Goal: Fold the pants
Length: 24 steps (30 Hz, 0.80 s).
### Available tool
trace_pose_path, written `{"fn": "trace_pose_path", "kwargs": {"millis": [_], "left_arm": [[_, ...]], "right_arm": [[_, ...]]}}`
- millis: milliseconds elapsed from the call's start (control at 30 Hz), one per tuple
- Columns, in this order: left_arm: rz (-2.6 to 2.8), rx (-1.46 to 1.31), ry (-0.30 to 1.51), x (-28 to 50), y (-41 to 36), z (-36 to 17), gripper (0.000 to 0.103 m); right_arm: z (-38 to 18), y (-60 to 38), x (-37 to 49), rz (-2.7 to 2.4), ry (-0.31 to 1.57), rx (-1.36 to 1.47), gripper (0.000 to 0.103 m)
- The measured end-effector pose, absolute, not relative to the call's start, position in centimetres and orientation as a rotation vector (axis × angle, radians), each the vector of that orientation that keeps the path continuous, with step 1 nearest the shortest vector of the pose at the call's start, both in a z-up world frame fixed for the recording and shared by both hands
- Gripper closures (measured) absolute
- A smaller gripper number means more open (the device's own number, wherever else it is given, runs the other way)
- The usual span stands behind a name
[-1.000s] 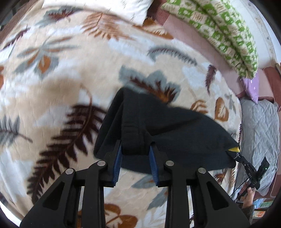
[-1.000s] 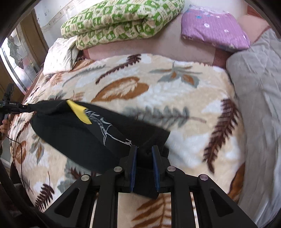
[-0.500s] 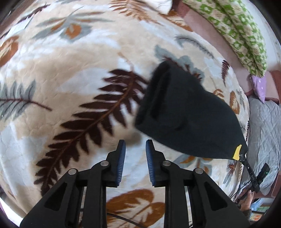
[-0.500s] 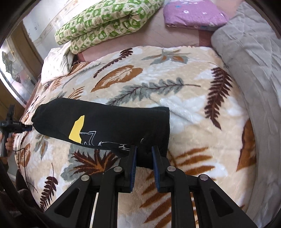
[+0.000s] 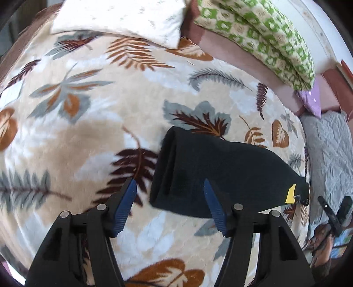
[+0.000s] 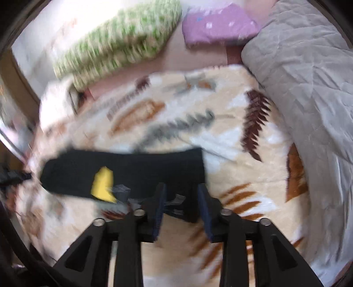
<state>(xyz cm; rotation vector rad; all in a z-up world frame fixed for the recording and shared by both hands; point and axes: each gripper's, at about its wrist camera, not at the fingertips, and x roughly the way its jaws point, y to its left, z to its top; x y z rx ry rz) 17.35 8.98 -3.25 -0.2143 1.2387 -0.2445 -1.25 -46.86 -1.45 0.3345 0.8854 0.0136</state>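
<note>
Left gripper [image 5: 169, 203]: at 6 o'clock in the left wrist view, the jaws stand spread and are opening. The blue pads [image 5: 125, 205] press on nothing. The folded end of the black pants [image 5: 220, 174] lies on the bed beyond and between them, nearer the right pad.

Right gripper [image 6: 181, 207]: at 6 o'clock in the blurred right wrist view, the jaws are parted and opening. An edge of the black pants [image 6: 136, 172] sits between the pads. Contact cannot be confirmed through the blur, but a gap shows on both sides.

Pants: folded into a long dark bundle, lying flat on the leaf-print blanket [image 5: 88, 123]. A yellow patch [image 5: 290, 194] marks the end at 3 o'clock in the left view; the same patch [image 6: 101, 183] appears at 8 o'clock in the right view.

Farther out, left view: a white pillow [image 5: 123, 19] at 12 o'clock, a green-patterned folded quilt [image 5: 264, 33] at 1 o'clock, a grey quilted cover [image 5: 326, 150] at 3 o'clock, and a person's hand [image 5: 324, 240] at 4 o'clock.

Right view: a purple folded cloth [image 6: 218, 26] at 12 o'clock.
</note>
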Motion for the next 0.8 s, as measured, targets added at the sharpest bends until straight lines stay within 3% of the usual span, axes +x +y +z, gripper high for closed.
{"fn": "trace_pose_path", "kwargs": {"millis": [200, 300, 500, 800], "left_arm": [[-0.305, -0.271, 1.336, 19.9, 8.2, -5.1, 0.04], [-0.35, -0.308, 1.35, 20.4, 8.2, -5.7, 0.04], [-0.437, -0.363, 1.376, 21.8, 7.2, -7.1, 0.041], [-0.524, -0.316, 1.411, 22.6, 5.9, -7.4, 0.041]], "right_arm": [[-0.9, -38.0, 0.4, 0.242, 0.861, 0.526, 0.06], [-2.5, -39.2, 0.9, 0.186, 0.864, 0.702, 0.06], [-5.4, -41.8, 0.0, 0.068, 0.964, 0.82, 0.058], [-6.9, -41.0, 1.0, 0.026, 0.928, 0.894, 0.058]]}}
